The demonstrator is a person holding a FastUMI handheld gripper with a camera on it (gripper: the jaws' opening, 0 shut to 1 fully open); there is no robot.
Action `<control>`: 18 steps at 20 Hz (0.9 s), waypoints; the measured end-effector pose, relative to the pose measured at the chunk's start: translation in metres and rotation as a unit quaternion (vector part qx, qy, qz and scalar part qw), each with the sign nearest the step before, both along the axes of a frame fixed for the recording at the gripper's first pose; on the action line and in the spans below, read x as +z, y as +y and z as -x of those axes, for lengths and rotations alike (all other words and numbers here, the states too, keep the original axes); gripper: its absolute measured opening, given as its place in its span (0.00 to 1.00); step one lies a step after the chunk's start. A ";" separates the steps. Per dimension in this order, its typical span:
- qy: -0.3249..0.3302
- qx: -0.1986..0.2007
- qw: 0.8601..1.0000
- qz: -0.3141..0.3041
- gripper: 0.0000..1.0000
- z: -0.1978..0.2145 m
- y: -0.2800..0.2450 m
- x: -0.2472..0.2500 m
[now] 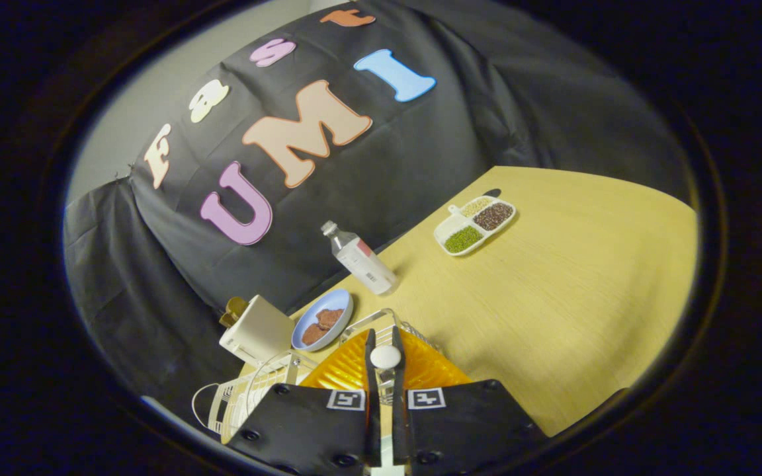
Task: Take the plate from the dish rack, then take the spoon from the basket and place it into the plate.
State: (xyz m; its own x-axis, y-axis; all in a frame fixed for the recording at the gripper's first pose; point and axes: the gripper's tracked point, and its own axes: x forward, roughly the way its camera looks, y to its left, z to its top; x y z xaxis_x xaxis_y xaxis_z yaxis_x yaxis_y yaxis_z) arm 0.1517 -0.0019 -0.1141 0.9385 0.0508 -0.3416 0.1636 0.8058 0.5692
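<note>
My gripper (385, 360) is shut on a white spoon (385, 357), whose rounded end shows between the two black fingertips. Right below and just beyond the fingers lies the ribbed orange plate (430, 370) on the wooden table (566, 304). The fingers hide the plate's middle. A white wire dish rack (239, 396) stands to the left of the fingers. More white wire, a basket rim (374, 318), rises just behind the plate.
Beyond the rack are a white boxy appliance (258, 330) and a blue dish with brown food (323, 320). A clear bottle (361, 261) stands farther back. A white divided tray of beans (475, 225) sits near the wall. Bare tabletop stretches right of the plate.
</note>
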 end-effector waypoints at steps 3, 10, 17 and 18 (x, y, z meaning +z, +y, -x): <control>-0.034 -0.010 0.999 0.026 0.10 0.003 -0.012 0.025; -0.117 0.045 0.992 -0.021 0.09 0.084 -0.008 0.091; -0.094 0.147 0.982 -0.071 0.09 0.162 -0.008 0.040; -0.082 0.154 0.983 -0.062 0.09 0.166 -0.008 0.029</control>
